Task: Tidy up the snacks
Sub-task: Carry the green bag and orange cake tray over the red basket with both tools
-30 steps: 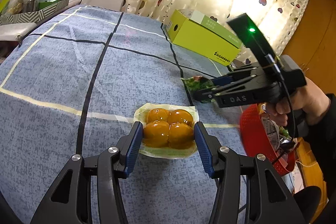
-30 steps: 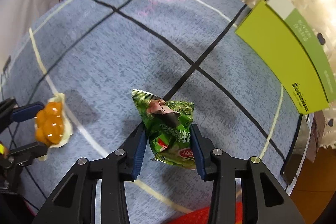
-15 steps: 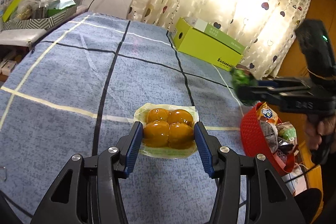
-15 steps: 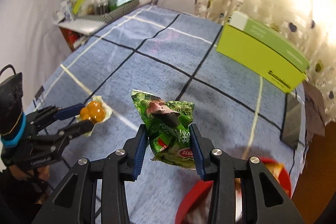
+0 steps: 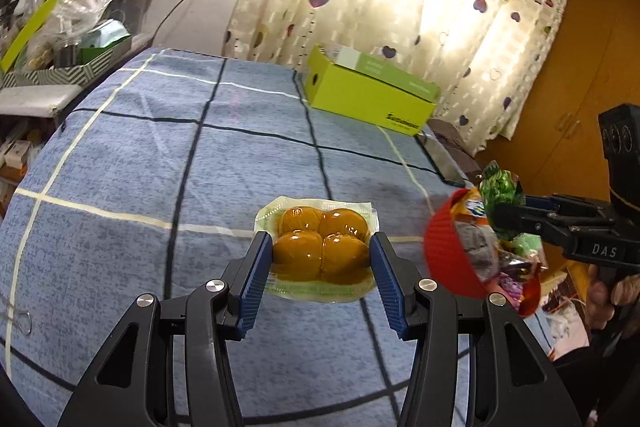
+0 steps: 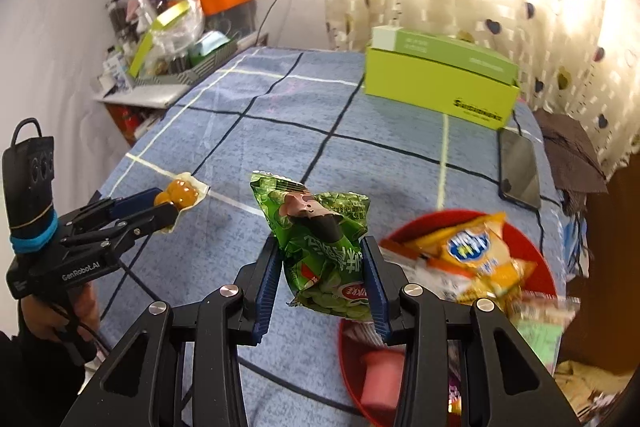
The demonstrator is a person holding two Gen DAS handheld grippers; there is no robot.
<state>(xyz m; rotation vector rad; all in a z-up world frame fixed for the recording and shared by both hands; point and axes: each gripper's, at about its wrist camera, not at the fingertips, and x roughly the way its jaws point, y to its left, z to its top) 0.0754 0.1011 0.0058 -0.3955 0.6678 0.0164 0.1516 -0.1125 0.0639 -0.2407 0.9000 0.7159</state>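
Observation:
My left gripper [image 5: 320, 259] is shut on a clear pack of orange-brown round snacks [image 5: 320, 247] and holds it above the blue checked tablecloth; the pack also shows in the right wrist view [image 6: 182, 193]. My right gripper [image 6: 323, 275] is shut on a green snack bag [image 6: 320, 243] and holds it at the left rim of the red basket [image 6: 348, 355]. In the left wrist view the green bag [image 5: 500, 187] hangs over the red basket [image 5: 444, 255], which holds several wrapped snacks, among them an orange packet [image 6: 472, 247].
A lime-green cardboard box [image 5: 368, 95] stands at the table's far end. A dark phone [image 6: 520, 167] lies near the right edge beside brown cloth. A cluttered shelf with trays and bags [image 6: 176, 39] stands to the far left. The basket sits at the table's right edge.
Both grippers lifted their snacks off the table. My right gripper carried the green bag rightward to the red basket. My left gripper rose with the orange pack.

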